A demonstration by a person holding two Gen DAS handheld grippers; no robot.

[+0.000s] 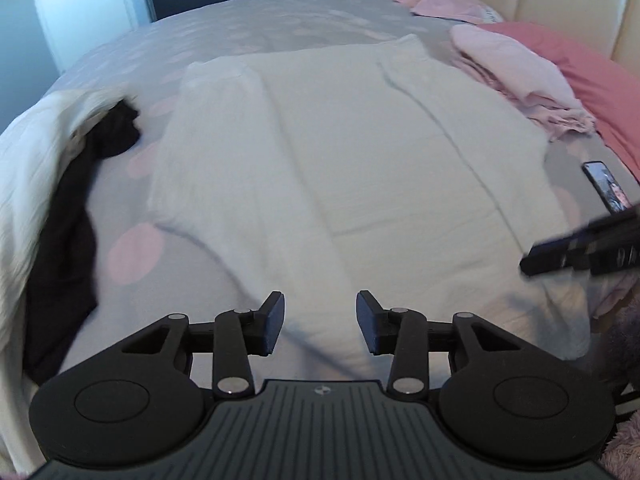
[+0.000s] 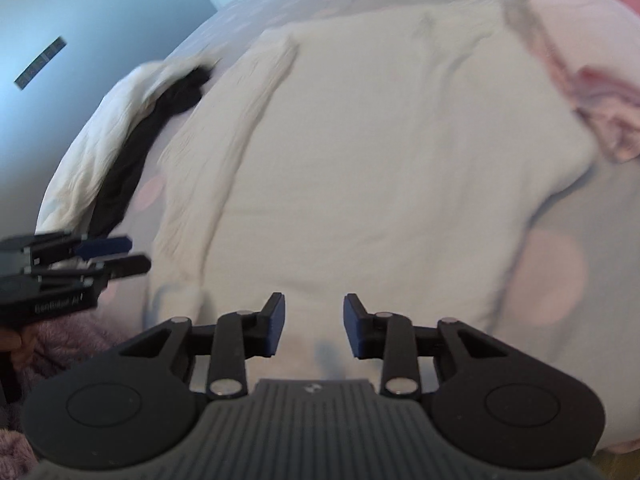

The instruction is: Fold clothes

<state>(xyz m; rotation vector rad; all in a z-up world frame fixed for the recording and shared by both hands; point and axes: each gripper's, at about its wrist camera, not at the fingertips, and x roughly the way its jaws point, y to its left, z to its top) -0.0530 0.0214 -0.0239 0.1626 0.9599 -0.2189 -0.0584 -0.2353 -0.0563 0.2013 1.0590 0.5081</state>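
Black jaws on the left gripper (image 1: pixel 320 322) and right gripper (image 2: pixel 314 324) stand spread and empty above the near hem of the white garment (image 1: pixel 340 152), which lies flat mid-bed with its sides folded in. Next probably comes pinching that hem and carrying it toward twelve o'clock. A black garment (image 1: pixel 80 200) lies at nine o'clock, pink clothes (image 1: pixel 516 76) at two, a phone (image 1: pixel 606 190) at three; none blocks the fold.

A phone (image 1: pixel 606 190) lies on the grey, pink-dotted bed (image 1: pixel 240 32).
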